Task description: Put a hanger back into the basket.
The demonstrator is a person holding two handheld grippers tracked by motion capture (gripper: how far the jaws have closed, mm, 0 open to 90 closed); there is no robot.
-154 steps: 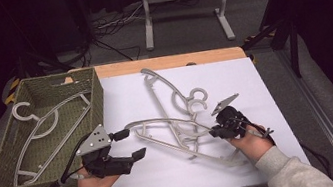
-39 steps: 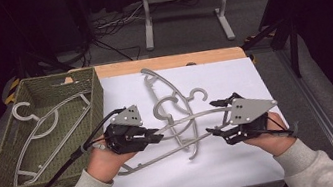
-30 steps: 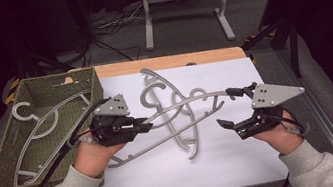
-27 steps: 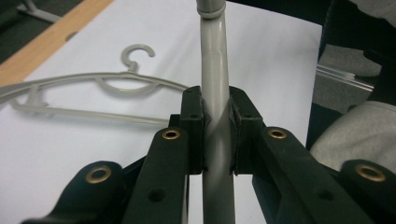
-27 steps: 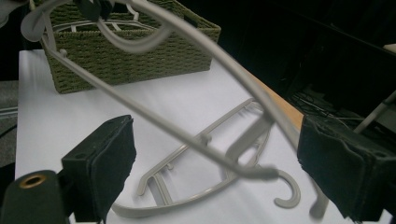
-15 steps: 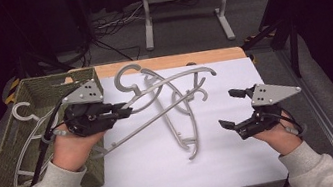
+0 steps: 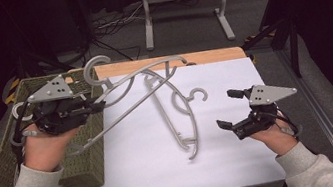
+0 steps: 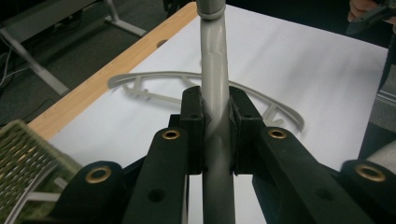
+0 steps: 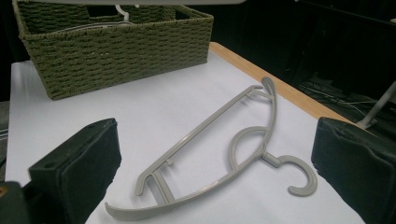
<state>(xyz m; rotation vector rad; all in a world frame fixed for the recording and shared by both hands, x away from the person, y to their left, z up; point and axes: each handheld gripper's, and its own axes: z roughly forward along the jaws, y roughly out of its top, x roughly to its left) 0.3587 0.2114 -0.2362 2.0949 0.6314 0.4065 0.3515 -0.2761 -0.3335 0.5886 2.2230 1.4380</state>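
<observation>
hanger one (image 7: 129, 97) hangs in the air at the left, tilted, its hook (image 7: 94, 64) up over the far corner of the wicker basket (image 7: 89, 161) and its long bar slanting down toward you. your left gripper (image 7: 98, 106) has its jaws clamped tight on the hanger's neck, and the left gripper view shows the grey stem (image 8: 215, 93) pinched between the pads. another hanger (image 7: 183, 116) lies flat on the white sheet (image 7: 166, 169) in the middle, its hook pointing right. a third hanger (image 7: 18, 111) lies inside the basket. on the right, near you, your right gripper (image 7: 233, 111) hovers above the sheet with its jaws spread wide, having just been opening, nothing between them.
</observation>
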